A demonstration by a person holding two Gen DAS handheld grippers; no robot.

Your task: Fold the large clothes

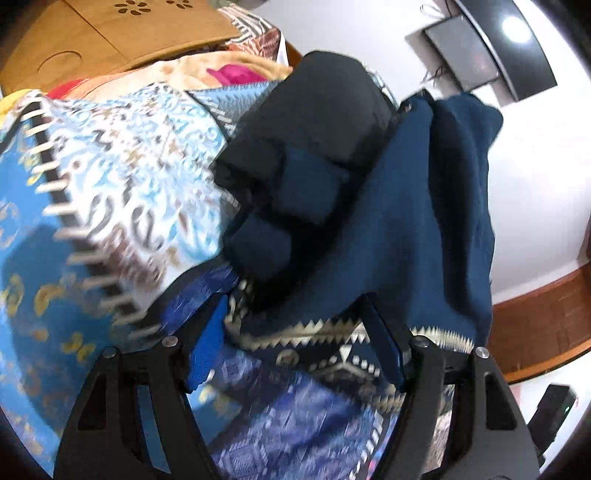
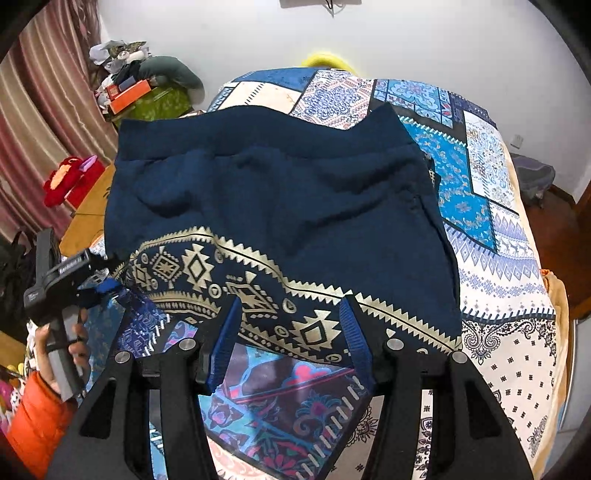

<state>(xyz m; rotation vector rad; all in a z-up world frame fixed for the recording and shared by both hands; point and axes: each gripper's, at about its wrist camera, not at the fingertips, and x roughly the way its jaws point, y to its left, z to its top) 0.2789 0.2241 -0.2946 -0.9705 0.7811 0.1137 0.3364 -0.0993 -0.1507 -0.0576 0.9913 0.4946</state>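
Observation:
A navy garment with a gold geometric band along its near hem lies spread on the patterned bedspread. My right gripper is open, its blue fingers straddling the gold hem without clamping it. My left gripper is open at the garment's left corner, with the gold-trimmed edge between its fingers; it also shows in the right wrist view, held in a hand. In the left wrist view the navy cloth rises in bunched folds, partly blurred.
The bed fills most of both views. A wooden board and piled blankets lie beyond the bedspread. Clutter and a green bundle stand at the far left by striped curtains. A wooden floor is to the right.

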